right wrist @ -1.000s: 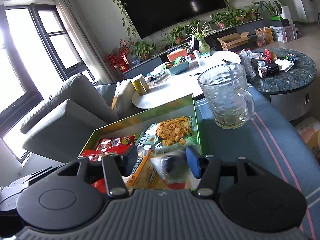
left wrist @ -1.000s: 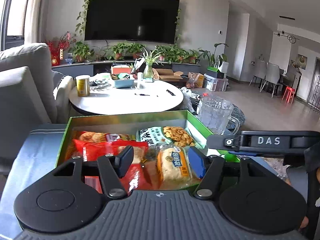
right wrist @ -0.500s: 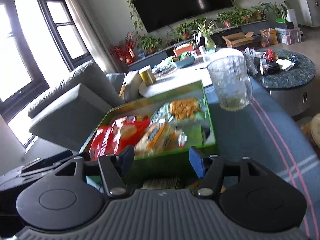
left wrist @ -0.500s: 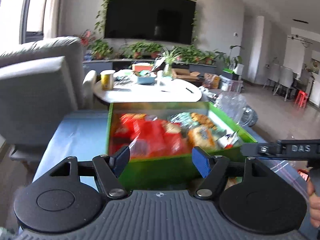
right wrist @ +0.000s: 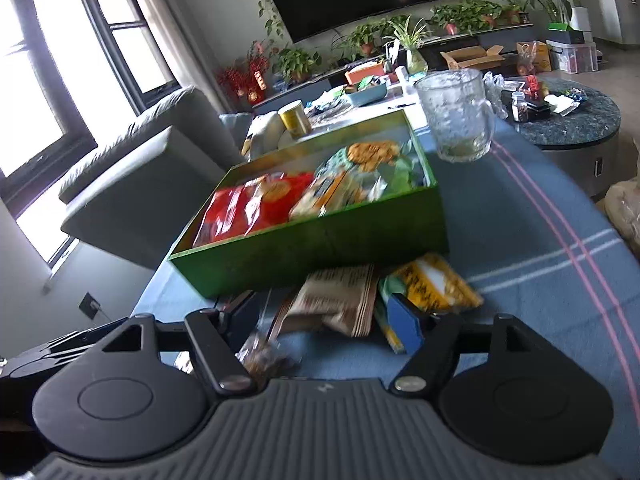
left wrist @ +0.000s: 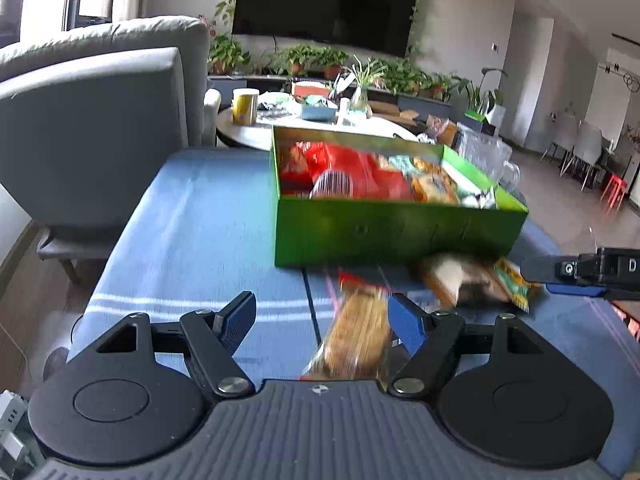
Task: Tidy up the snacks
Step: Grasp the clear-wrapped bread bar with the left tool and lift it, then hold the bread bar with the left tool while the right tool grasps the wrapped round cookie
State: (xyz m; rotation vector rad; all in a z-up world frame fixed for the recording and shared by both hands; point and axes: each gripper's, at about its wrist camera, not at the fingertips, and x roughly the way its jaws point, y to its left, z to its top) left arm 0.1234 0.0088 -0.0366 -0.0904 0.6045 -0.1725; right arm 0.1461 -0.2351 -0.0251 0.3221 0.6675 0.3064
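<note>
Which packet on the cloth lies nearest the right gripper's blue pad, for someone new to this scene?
Start at the green box of snacks on the blue striped tablecloth. Loose packets lie on the cloth along its near wall. The one meant is the yellow packet farthest right, just beyond the right gripper; its neighbour is a beige-brown packet.

Living room in daylight from tall dark-framed windows (right wrist: 52, 80) at upper left. Black television (left wrist: 326, 6) on a pale wall at top centre, framed by trailing vines, above a row of potted plants (left wrist: 316, 58). Grey sofa (left wrist: 100, 120) at left; white dining chairs (left wrist: 580, 152) far right.
</note>
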